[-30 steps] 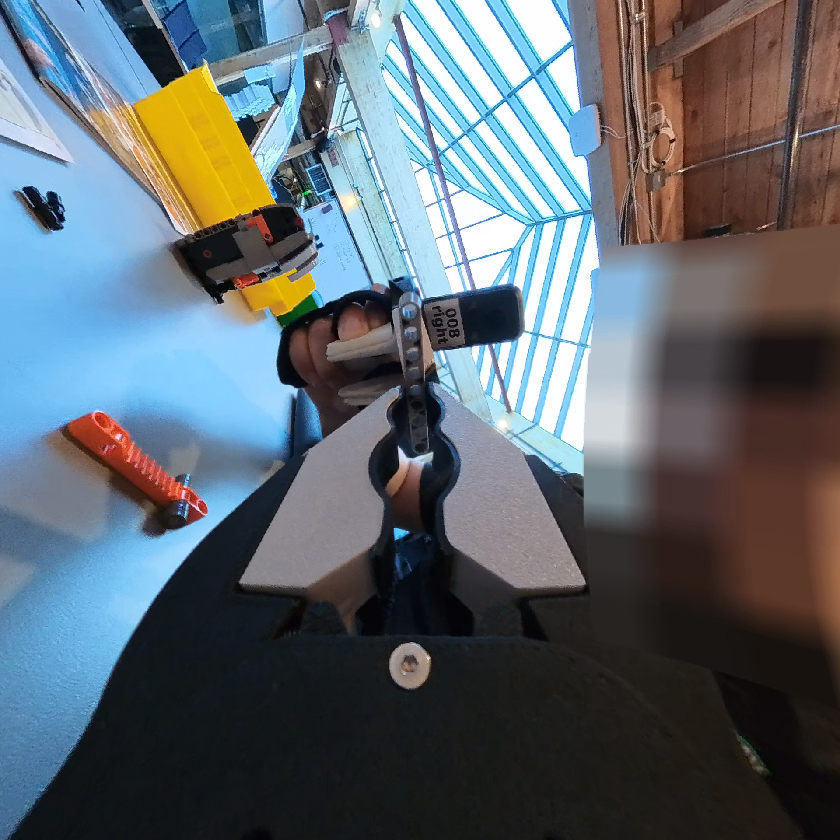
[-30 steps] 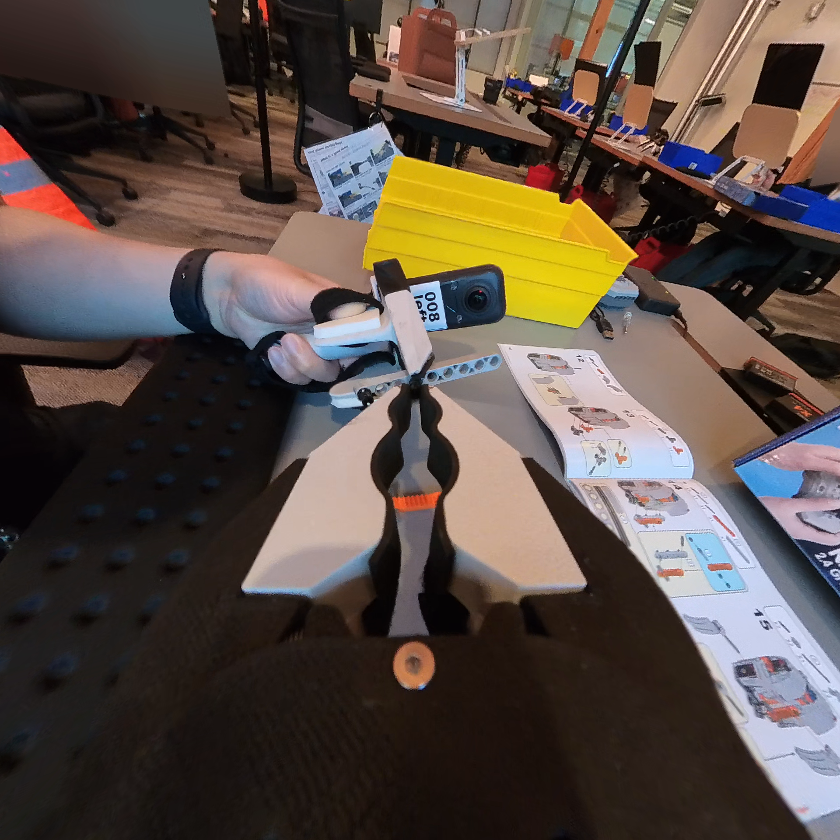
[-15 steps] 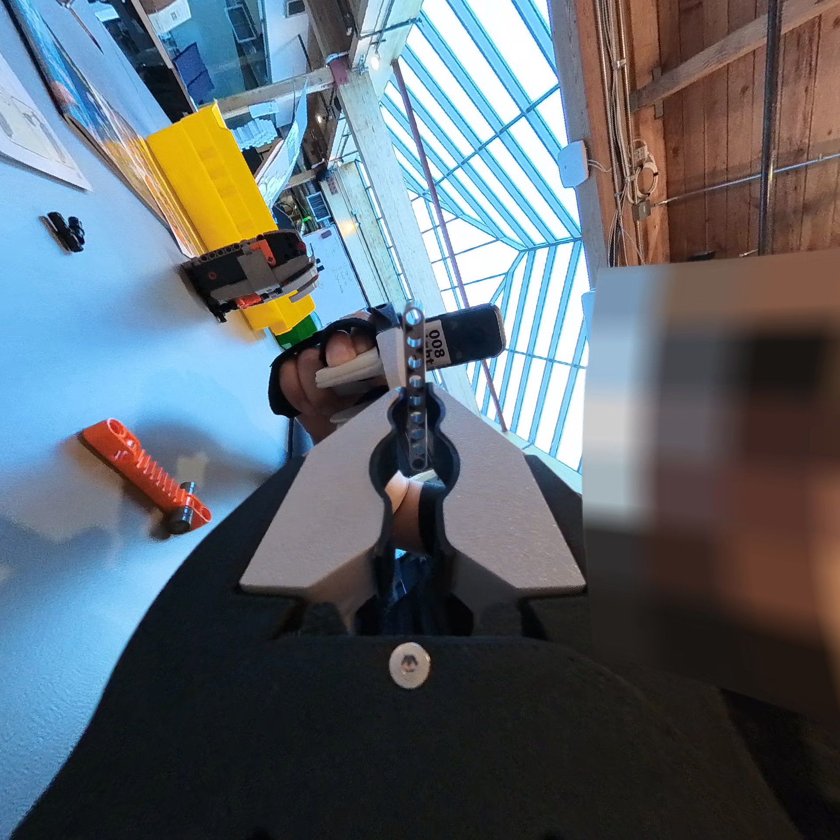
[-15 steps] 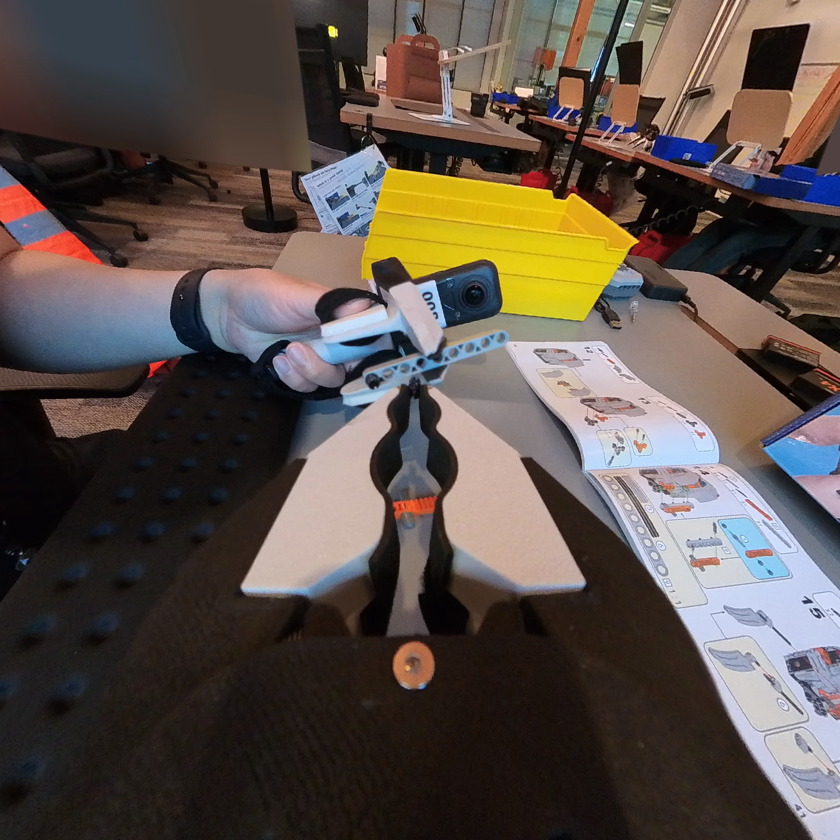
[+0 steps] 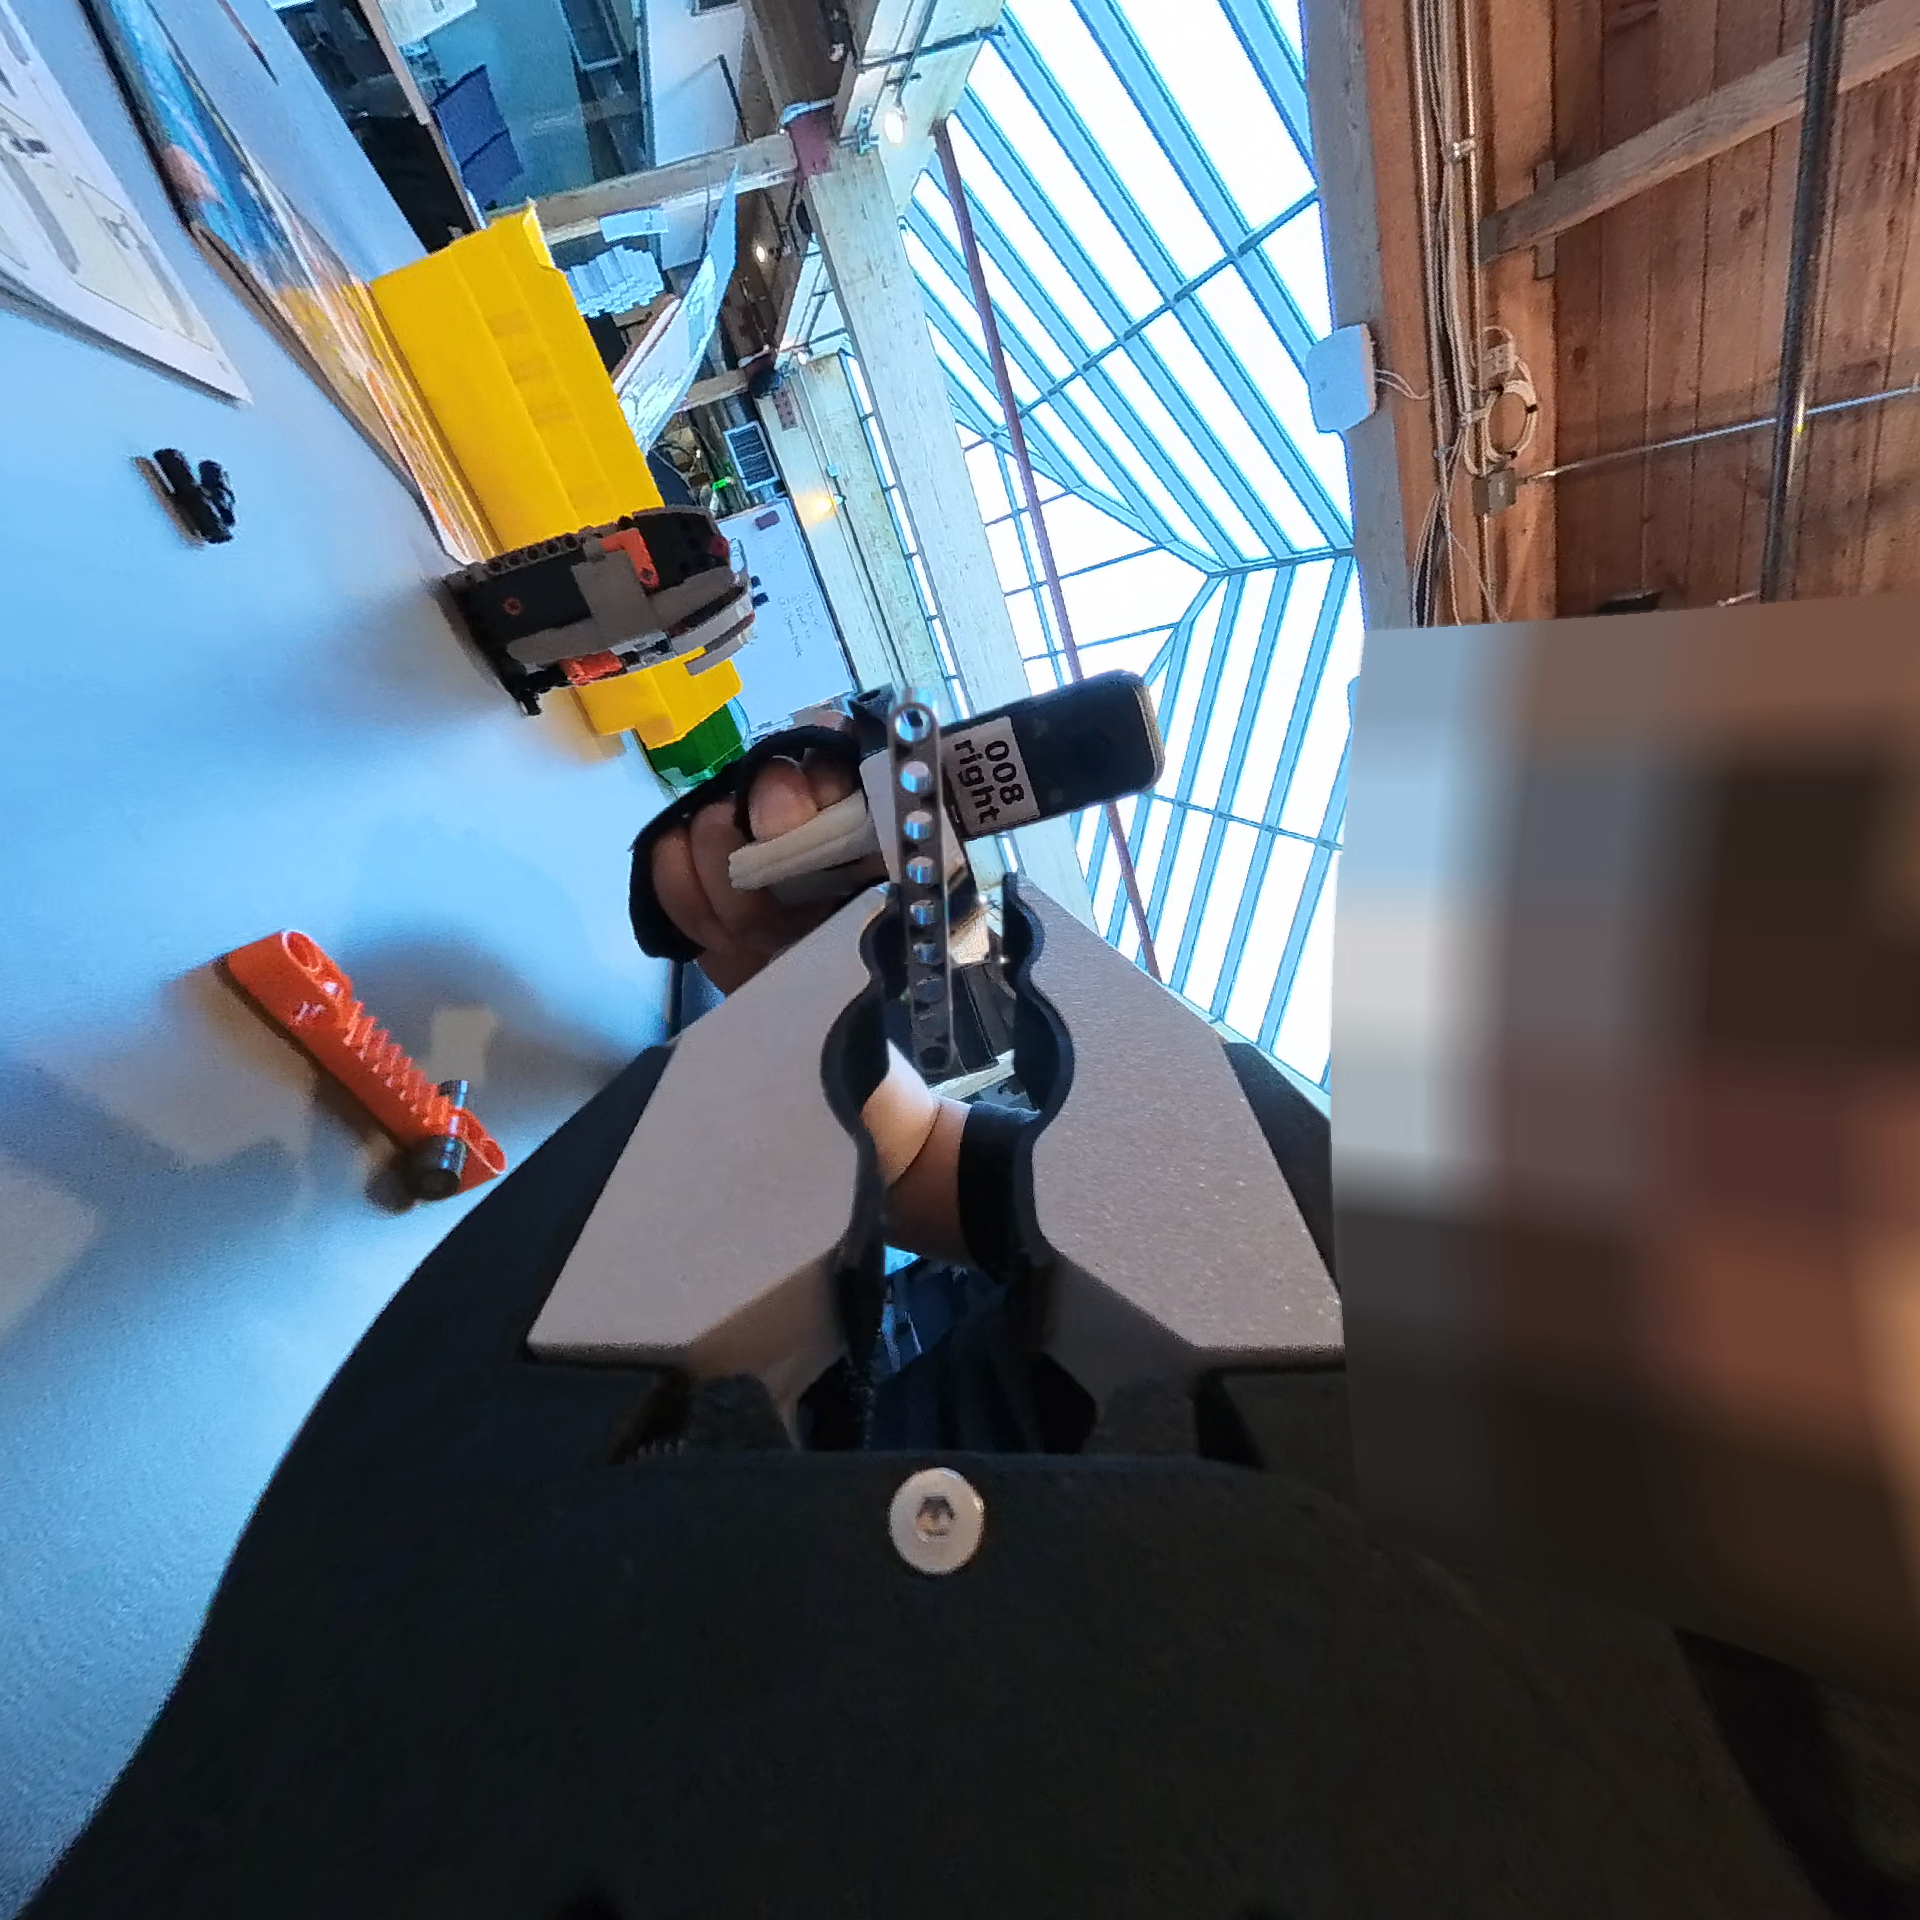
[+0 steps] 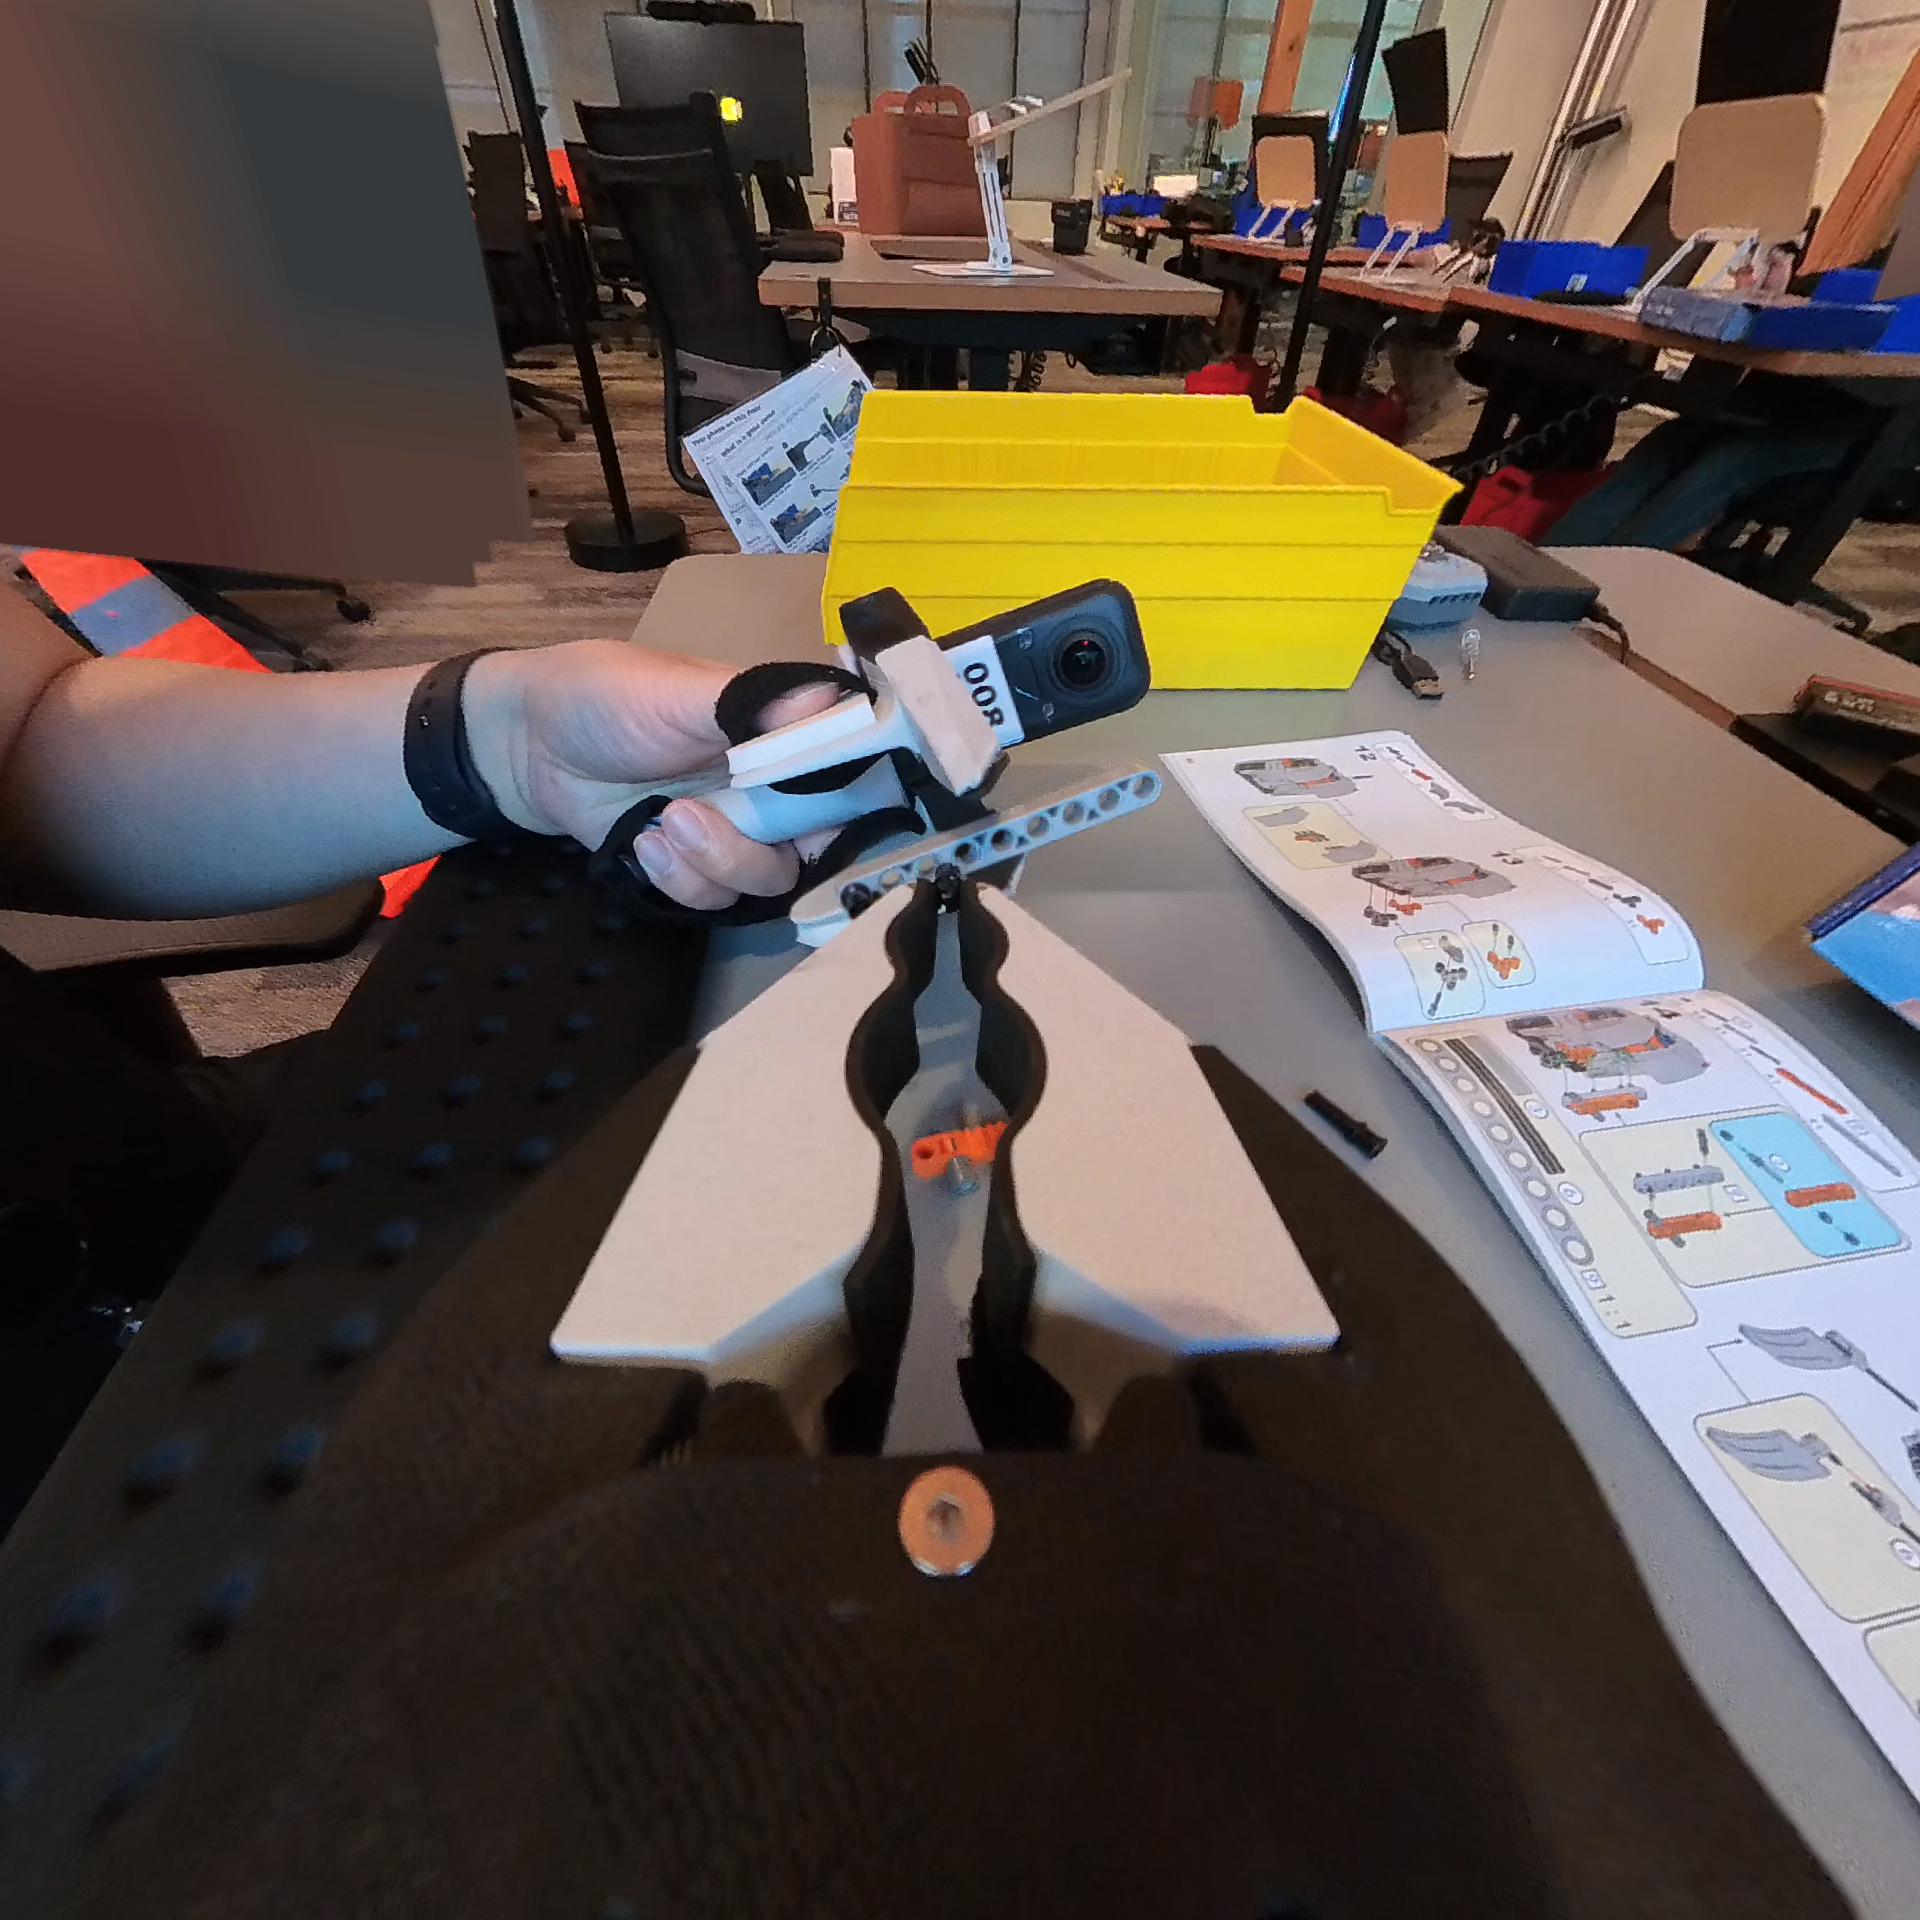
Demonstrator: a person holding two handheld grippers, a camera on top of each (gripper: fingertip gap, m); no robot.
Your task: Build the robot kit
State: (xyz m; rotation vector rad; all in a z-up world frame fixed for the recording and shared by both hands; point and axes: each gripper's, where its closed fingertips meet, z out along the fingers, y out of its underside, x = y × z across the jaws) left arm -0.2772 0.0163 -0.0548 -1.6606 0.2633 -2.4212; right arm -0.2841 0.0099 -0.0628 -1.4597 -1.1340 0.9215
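My left gripper [image 5: 940,920] is shut on one end of a long grey beam with holes [image 5: 920,883] and holds it in the air. In the right wrist view the beam [image 6: 1039,826] slants up to the right under the hand-held left gripper [image 6: 831,914]. My right gripper [image 6: 945,888] is shut on a small black pin [image 6: 945,883], whose tip touches the beam near its left end. In the left wrist view the right gripper shows just behind the beam, in a hand [image 5: 717,873].
An orange toothed piece [image 5: 364,1049] with a grey pin lies on the grey table [image 6: 1195,987]. A partly built model [image 5: 603,613] stands by the yellow bin [image 6: 1122,540]. An open instruction booklet [image 6: 1558,1039] and a loose black pin [image 6: 1345,1124] lie at the right. Left and right tips are no more than a few centimetres apart.
The beam has tilted, its far end now higher in the right wrist view. Both grippers have stayed together at the beam and shifted slightly over the table.
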